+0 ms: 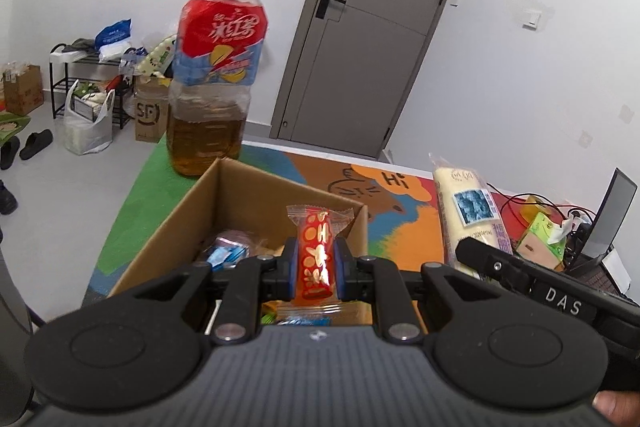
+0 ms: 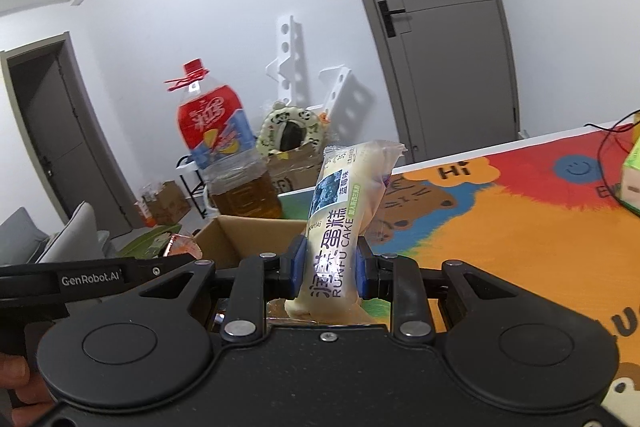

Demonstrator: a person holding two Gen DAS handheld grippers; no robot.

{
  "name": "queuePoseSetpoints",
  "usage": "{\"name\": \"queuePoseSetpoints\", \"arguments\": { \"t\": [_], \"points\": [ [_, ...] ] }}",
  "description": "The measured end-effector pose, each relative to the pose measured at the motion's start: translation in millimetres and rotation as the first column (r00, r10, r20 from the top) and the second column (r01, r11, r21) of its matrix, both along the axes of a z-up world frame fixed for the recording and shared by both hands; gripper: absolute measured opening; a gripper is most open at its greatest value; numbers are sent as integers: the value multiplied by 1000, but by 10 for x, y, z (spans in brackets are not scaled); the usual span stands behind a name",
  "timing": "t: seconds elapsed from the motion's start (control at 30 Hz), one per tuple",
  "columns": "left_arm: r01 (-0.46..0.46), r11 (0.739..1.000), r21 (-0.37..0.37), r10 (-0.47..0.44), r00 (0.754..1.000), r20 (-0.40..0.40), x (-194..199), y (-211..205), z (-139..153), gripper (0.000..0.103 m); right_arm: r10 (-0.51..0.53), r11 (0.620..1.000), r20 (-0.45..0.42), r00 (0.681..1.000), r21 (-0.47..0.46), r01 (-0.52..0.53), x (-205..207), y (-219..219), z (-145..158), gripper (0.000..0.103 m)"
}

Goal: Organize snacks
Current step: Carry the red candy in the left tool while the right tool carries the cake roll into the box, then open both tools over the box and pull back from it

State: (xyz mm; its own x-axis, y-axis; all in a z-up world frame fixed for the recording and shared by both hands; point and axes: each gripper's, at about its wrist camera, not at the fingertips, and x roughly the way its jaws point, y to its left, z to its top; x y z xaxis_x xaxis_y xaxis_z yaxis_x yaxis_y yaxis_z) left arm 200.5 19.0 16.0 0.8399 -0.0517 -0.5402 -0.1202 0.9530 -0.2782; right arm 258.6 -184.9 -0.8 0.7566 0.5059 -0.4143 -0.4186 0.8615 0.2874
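Each black tool has blue pads, silver screws and 2 round discs.

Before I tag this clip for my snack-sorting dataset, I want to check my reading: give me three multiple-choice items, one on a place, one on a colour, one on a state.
1. Where does the big tea bottle stand?
A. Inside the cardboard box
B. On the mat behind the cardboard box
C. On the floor by the door

2. What colour is the snack in the left gripper?
A. Red with orange print
B. Plain green
C. Black

3. What is the right gripper doing?
A. Open and empty
B. Shut on nothing
C. Shut on the cream cake pack

Answers:
1 B: the bottle rises beyond the far rim of the cardboard box.
2 A: the red wrapped snack shows between the blue pads.
3 C: the pads press both sides of the cream cake pack.
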Motion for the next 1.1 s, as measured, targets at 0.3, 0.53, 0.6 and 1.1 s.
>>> {"name": "queuePoseSetpoints", "arguments": {
  "t": [0.3, 0.53, 0.6, 1.1],
  "points": [
    [-69, 998, -1, 69, 998, -4, -57, 272, 37, 21, 56, 998, 5, 998, -13, -56, -5, 270, 57, 26],
    [-112, 994, -8, 112, 994, -6, -102, 493, 50, 21, 99, 995, 0, 995, -28, -99, 10, 504, 76, 26],
    [-121, 993, -9, 121, 993, -6, -116, 554, 53, 22, 111, 993, 0, 994, -33, -111, 7, 576, 83, 26],
    [-139, 990, -32, 138, 990, -15, -161, 772, -5, 39, 118, 989, -15, 993, -85, -118, -58, 803, 92, 32]
  ]
}}
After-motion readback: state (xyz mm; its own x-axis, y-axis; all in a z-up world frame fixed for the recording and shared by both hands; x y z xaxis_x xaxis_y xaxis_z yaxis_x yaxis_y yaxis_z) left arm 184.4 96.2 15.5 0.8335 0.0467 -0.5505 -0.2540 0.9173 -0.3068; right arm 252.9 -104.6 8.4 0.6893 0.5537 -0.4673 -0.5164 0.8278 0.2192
